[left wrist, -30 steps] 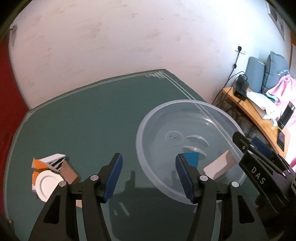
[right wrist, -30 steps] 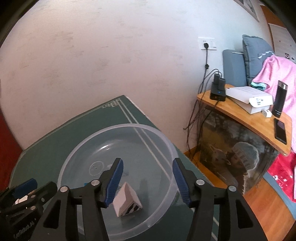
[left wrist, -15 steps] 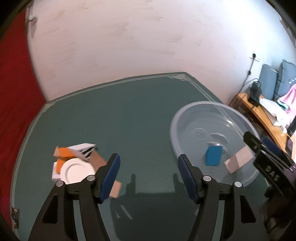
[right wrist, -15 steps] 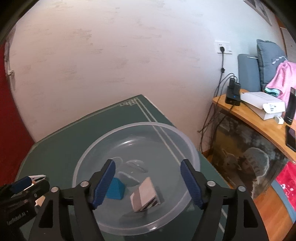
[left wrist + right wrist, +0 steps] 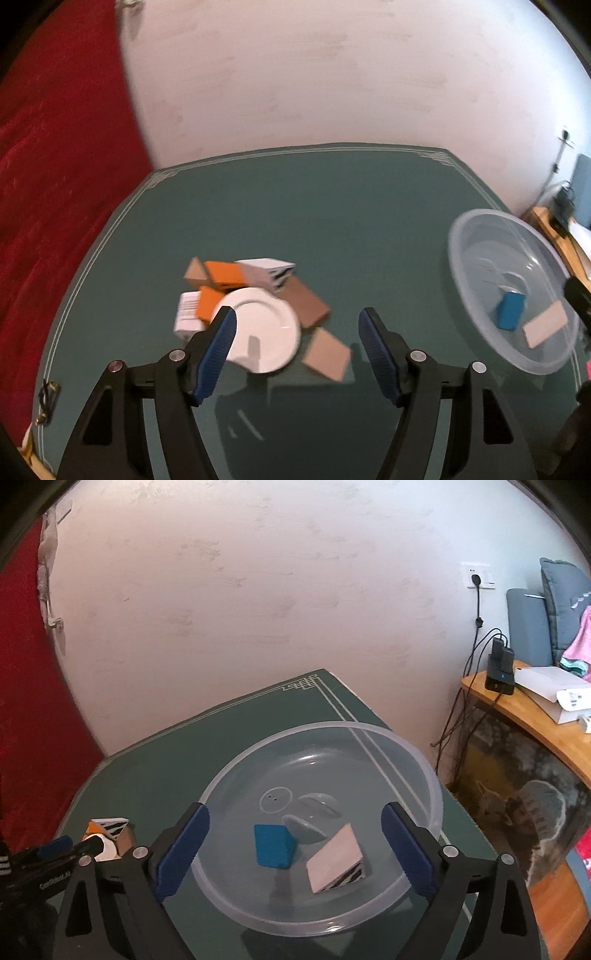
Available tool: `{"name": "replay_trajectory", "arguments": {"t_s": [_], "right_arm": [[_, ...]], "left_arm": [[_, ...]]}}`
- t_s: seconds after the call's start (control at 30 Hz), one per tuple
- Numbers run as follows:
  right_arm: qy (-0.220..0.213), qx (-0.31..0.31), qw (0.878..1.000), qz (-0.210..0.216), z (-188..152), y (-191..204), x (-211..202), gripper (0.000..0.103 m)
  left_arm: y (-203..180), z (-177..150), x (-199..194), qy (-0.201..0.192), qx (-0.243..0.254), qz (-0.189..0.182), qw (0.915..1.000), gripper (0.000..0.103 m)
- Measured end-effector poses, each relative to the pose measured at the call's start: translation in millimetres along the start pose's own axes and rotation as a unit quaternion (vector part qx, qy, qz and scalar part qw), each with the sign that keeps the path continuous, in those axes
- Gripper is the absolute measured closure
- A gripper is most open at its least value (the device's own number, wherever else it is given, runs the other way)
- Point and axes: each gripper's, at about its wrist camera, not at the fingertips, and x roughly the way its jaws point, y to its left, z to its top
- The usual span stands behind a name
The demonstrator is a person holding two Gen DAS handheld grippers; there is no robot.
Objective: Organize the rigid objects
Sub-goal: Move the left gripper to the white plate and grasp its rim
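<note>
A heap of small boxes lies on the green table (image 5: pixel 332 206): an orange box (image 5: pixel 223 275), a white striped box (image 5: pixel 267 271), a brown box (image 5: pixel 304 304) and a tan flat box (image 5: pixel 327 354). A white plate (image 5: pixel 258 328) rests on top. My left gripper (image 5: pixel 295 321) hovers just in front of the heap, jaws opening with nothing between them. My right gripper (image 5: pixel 295 812) hangs over the clear plastic bowl (image 5: pixel 424 771), jaws opening wide and empty. Inside the bowl lie a blue box (image 5: pixel 273 845) and a white box with a striped side (image 5: pixel 336 864).
A wooden side shelf (image 5: pixel 535 716) with a charger, cables and a white carton stands right of the table, past the bowl. A red curtain (image 5: pixel 55 184) hangs at the left, with a pale wall behind. The bowl sits near the table's right edge.
My left gripper has swung left, from the bowl to the heap of boxes, and widened a little. The right gripper's jaws have spread wide over the bowl, where the striped box now lies flat.
</note>
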Motion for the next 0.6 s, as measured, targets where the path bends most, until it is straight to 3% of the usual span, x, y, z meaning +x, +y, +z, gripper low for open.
{"name": "replay_trajectory", "arguments": {"t_s": [0.27, 0.6], "right_arm": [[0.005, -0.027, 0.999, 0.021, -4, 14, -3, 0.006], [0.015, -0.063, 0.996, 0.056, -11, 31, -7, 0.006]], "left_arm": [[28, -3, 16, 0.013, -0.039, 0.039, 0.9984, 0.033], [29, -3, 30, 0.028, -0.034, 0.052, 0.9977, 0.032]]}}
